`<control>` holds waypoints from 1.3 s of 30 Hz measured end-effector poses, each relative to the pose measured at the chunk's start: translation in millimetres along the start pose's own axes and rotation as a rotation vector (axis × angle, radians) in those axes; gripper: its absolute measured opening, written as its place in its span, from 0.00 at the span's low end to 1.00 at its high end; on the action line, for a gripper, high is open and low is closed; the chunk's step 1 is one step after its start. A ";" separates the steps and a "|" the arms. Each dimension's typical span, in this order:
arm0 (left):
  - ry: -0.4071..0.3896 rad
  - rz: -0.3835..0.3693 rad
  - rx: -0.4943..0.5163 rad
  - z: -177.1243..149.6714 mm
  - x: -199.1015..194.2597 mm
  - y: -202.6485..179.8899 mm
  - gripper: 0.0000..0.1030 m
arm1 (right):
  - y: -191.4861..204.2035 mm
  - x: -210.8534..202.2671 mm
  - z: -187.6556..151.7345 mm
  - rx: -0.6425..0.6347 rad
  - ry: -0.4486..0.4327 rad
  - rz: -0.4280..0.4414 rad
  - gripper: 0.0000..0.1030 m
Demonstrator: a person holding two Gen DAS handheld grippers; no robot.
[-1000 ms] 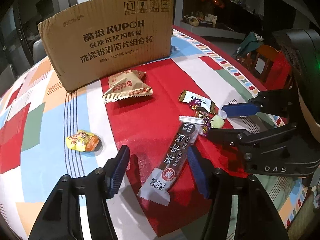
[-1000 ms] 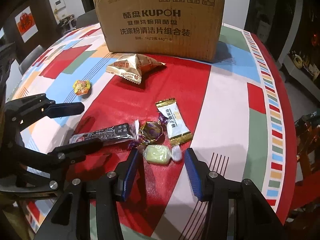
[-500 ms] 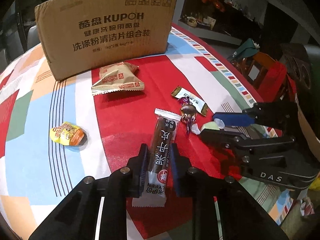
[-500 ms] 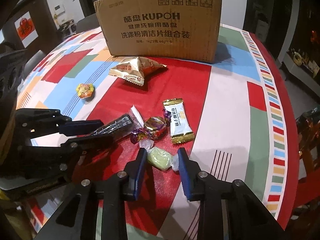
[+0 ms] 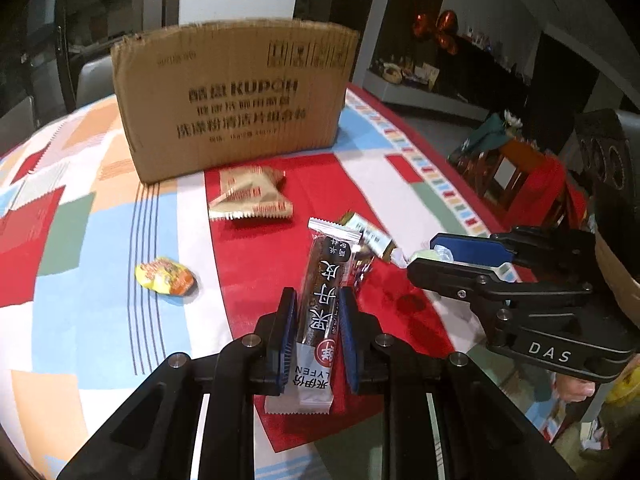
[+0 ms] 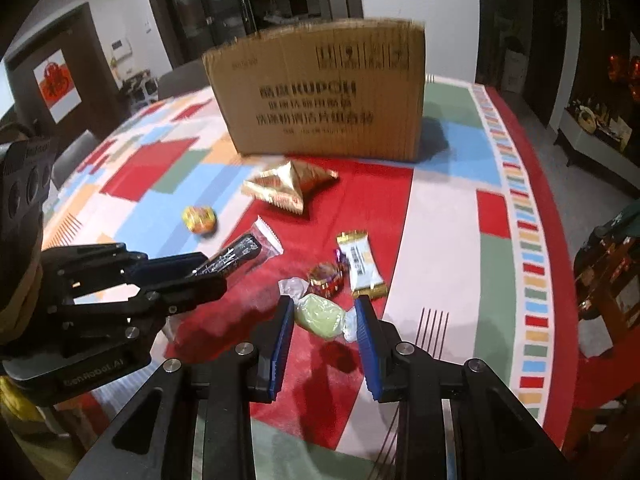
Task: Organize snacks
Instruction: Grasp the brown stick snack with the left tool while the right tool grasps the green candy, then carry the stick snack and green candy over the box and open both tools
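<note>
Here the left gripper [image 5: 316, 332] is clamping the dark snack bar [image 5: 325, 304], its blue pads pressing both sides, while the right gripper [image 6: 324, 330] is pinching the pale green candy [image 6: 320, 316]. Both snacks are hanging just above the patchwork tablecloth [image 6: 440, 216], with the cardboard box [image 6: 320, 92] standing beyond.

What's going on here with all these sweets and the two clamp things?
A person is sorting snacks on a patterned table, with a hand-held gripper in each hand. The left gripper has its jaws shut on a long dark snack bar; the right gripper has just closed on a pale green candy. Other snacks lie loose: a gold triangular pack, a yellow candy, a white and gold sweet and a foil-wrapped candy. A cardboard box stands behind them.
</note>
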State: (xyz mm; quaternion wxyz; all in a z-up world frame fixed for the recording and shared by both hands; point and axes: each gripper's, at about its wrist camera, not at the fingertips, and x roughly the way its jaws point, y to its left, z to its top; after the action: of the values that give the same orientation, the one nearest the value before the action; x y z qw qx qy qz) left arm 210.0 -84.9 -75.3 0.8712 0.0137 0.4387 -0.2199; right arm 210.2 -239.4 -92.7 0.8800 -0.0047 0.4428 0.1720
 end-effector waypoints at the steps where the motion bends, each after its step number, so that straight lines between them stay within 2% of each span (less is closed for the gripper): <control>1: -0.014 0.003 -0.001 2.3 -5.0 -0.5 0.21 | 0.6 -4.7 2.6 0.002 -0.014 0.003 0.31; 17: -0.216 0.048 0.009 51.7 -64.0 1.7 0.21 | 10.0 -55.6 48.9 0.001 -0.227 -0.006 0.31; 27: -0.303 0.083 0.021 83.0 -81.7 10.7 0.21 | 14.5 -70.0 86.9 0.001 -0.327 0.001 0.31; 39: -0.386 0.128 0.053 141.8 -90.3 22.5 0.21 | 12.3 -76.8 144.9 0.002 -0.417 -0.006 0.31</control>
State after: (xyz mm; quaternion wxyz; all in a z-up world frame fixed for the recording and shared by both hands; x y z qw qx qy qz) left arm 279.6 -61.8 77.7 0.9507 0.0220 0.2556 -0.1741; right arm 277.0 -227.5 57.1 0.9531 0.0306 0.2512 0.1663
